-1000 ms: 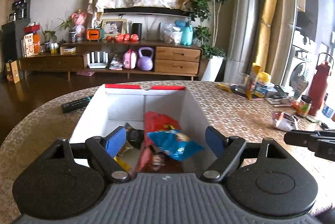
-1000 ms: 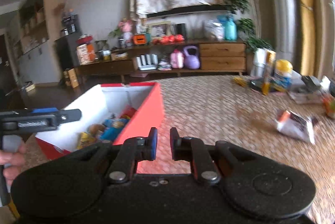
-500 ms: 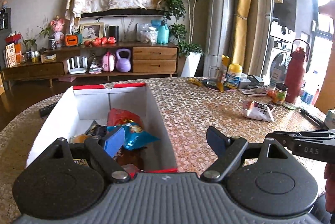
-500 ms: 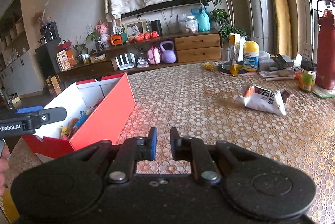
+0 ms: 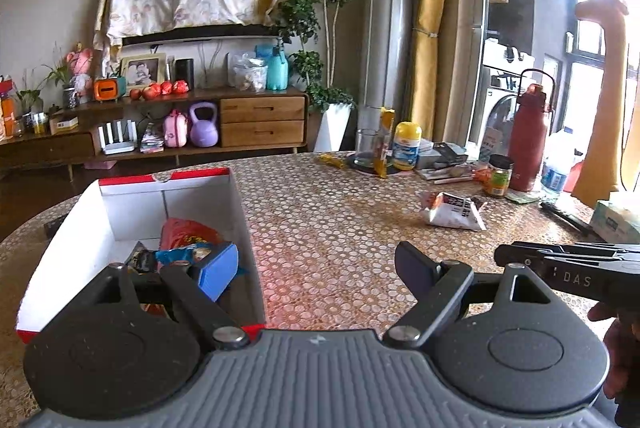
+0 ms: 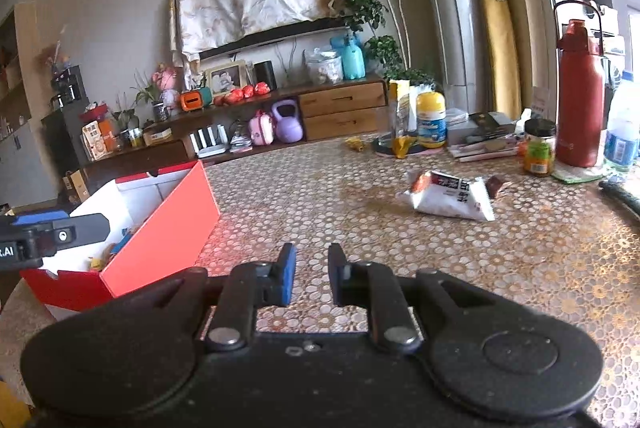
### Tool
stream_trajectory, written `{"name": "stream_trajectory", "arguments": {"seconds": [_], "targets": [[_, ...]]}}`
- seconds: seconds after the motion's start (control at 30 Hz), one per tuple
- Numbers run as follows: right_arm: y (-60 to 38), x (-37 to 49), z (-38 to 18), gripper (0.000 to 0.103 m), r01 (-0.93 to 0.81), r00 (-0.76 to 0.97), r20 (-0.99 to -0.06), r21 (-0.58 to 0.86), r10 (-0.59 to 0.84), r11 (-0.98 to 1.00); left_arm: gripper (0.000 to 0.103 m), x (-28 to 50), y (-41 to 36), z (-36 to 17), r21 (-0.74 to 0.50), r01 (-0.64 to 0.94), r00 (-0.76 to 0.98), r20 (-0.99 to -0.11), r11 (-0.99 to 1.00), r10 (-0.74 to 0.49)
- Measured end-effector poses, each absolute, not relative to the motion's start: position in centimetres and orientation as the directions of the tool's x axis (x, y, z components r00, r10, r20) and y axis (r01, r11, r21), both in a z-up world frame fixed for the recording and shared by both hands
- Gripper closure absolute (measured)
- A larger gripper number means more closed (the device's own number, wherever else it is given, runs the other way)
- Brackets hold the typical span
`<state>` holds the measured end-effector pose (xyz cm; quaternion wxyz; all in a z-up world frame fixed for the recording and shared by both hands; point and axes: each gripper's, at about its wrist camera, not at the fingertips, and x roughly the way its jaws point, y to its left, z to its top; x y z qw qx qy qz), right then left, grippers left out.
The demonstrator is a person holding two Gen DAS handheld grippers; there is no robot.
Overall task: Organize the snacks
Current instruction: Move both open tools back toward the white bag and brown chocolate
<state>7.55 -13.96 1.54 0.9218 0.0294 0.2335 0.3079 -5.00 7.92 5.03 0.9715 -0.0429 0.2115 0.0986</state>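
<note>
Swinging away from the box [image 5: 132,212], your left gripper [image 5: 316,268] now faces the white snack bag [image 6: 448,196] lying alone on the counter [image 6: 520,268] — fingers wide, empty. Your right gripper [image 6: 312,280] has parted slightly — narrow, holding nothing, aimed toward that bag.

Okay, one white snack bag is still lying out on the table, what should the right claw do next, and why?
Probably ease the right claw forward toward the white snack bag. The bag lies loose on the table, outside the red box that already holds other snacks, and the claw is empty, with only a narrow gap, so it likely must open wider.
</note>
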Motion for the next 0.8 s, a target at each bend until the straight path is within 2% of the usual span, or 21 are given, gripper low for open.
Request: {"name": "stream_trajectory", "arguments": {"seconds": [0.07, 0.1, 0.13, 0.23, 0.8], "targets": [[-14.3, 7.6, 1.5, 0.069, -0.553, 0.7, -0.412, 0.204, 0.583, 0.808, 0.017, -4.9, 7.6, 5.1, -0.041, -0.199, 0.894, -0.416, 0.979, 0.164], [-14.5, 7.6, 1.5, 0.03, -0.548, 0.703, -0.409, 0.209, 0.581, 0.81, 0.017, -4.9, 7.4, 5.1, -0.041, -0.195, 0.896, -0.415, 0.98, 0.161], [-14.7, 7.6, 1.6, 0.006, -0.542, 0.706, -0.405, 0.219, 0.581, 0.811, 0.017, -4.8, 7.2, 5.1, -0.042, -0.189, 0.897, -0.413, 0.981, 0.155], [-15.5, 7.4, 1.7, 0.006, -0.526, 0.739, -0.353, 0.23, 0.574, 0.819, 0.017, -4.5, 6.7, 5.1, -0.041, -0.175, 0.9, -0.411, 0.984, 0.143], [-19.2, 9.5, 1.2, 0.001, -0.439, 0.812, -0.329, 0.202, 0.482, 0.876, 0.017, -0.1, 2.9, 4.8, -0.039, -0.057, 0.911, -0.41, 0.998, 0.036]]}}
